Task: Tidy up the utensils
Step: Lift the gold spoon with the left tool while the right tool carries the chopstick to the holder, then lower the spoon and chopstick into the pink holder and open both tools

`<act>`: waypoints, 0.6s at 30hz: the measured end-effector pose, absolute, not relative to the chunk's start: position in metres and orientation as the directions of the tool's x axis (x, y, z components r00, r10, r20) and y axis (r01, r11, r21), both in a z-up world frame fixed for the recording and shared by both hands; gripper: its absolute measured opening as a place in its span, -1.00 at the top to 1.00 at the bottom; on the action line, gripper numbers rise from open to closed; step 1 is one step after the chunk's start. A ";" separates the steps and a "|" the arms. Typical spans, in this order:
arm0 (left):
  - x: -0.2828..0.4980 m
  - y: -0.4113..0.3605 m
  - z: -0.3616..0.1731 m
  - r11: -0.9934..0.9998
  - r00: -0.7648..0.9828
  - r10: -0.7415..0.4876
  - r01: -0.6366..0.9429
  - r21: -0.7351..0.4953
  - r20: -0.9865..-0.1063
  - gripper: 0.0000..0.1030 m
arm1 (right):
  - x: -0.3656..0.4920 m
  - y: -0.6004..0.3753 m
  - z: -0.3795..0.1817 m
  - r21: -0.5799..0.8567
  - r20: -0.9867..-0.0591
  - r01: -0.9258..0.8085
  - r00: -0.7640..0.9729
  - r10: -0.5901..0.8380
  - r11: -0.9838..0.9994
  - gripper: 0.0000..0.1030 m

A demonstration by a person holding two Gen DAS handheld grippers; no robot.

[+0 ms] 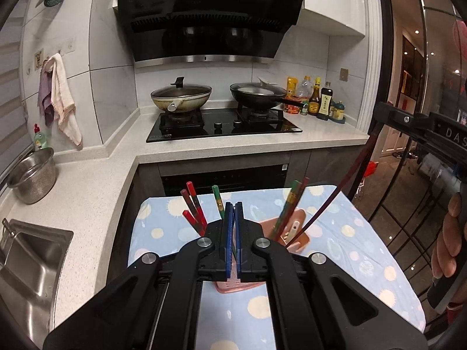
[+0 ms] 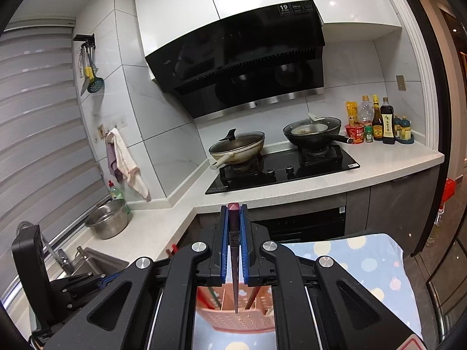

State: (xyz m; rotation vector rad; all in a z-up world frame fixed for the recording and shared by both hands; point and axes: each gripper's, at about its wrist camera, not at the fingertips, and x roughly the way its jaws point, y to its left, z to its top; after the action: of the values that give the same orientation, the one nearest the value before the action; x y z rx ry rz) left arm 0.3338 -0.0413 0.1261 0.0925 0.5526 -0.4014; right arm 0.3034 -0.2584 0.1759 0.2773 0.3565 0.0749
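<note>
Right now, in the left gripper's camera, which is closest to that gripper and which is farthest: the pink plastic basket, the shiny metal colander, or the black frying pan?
1. Pink plastic utensil basket: directly under the left gripper, on the dotted blue cloth.
2. Shiny metal colander: off to the left, on the white counter near the sink.
3. Black frying pan: farthest, on the stove's right burner at the back.

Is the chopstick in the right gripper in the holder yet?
Partly in: the chopstick stands upright, tip dipping into the pink holder, right gripper clamping it.
</note>
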 end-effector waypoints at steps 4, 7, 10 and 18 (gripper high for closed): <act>0.357 -0.049 0.110 0.922 0.760 -0.327 0.387 -0.012 -0.561 0.98 | 0.331 -0.258 0.162 0.283 -0.370 -0.014 0.921 0.122 0.959 0.86; 0.369 -0.053 0.097 0.922 0.741 -0.325 0.387 -0.020 -0.587 0.98 | 0.346 -0.258 0.147 0.296 -0.410 -0.016 0.901 0.142 0.955 0.86; 0.373 -0.054 0.085 0.920 0.725 -0.328 0.391 -0.030 -0.606 0.98 | 0.353 -0.254 0.132 0.284 -0.443 -0.016 0.884 0.146 0.959 0.86; 0.384 -0.052 0.070 0.938 0.710 -0.304 0.340 -0.069 -0.635 0.47 | 0.356 -0.246 0.112 0.281 -0.481 -0.018 0.863 0.157 0.960 0.61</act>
State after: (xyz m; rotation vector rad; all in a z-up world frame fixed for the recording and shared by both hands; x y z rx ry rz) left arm 0.3838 -0.0521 0.0699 0.0542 0.6941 -0.3574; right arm 0.3564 -0.2460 0.1117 0.2735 0.5234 0.0927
